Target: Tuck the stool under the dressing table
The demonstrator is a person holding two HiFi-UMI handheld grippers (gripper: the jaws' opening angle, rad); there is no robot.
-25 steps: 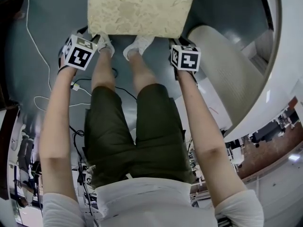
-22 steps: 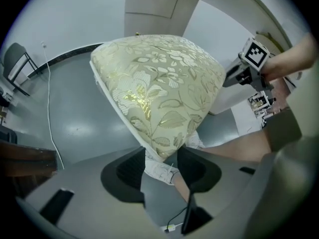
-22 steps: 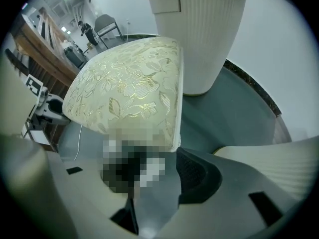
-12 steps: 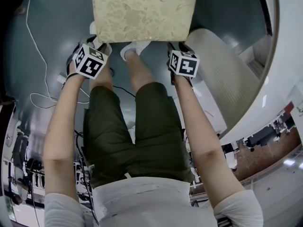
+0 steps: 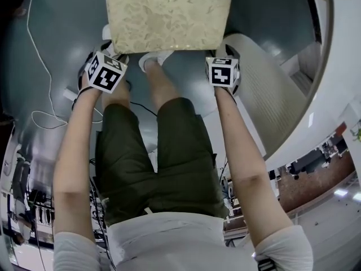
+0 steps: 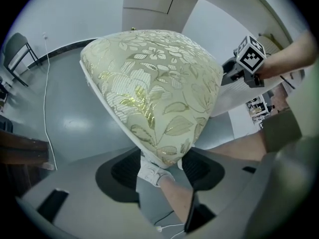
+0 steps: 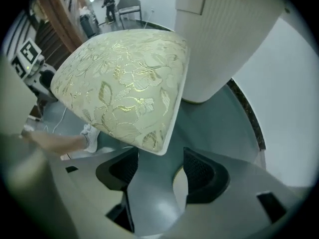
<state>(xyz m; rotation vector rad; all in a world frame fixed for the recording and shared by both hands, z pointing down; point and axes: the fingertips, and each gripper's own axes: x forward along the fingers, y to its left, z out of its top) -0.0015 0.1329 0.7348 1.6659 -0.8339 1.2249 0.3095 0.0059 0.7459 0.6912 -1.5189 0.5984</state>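
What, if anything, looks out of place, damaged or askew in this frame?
Nothing is spilled or damaged. The stool looks intact. The only stray thing is a loose white cable trailing across the floor, left of the stool in the head view.

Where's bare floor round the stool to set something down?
Free: gray floor left of the stool, out to the white cable; also the floor strip between the stool's right side and the ribbed white pedestal. Crowded: the stool's near edge, where the person's shoes and legs stand close against it.
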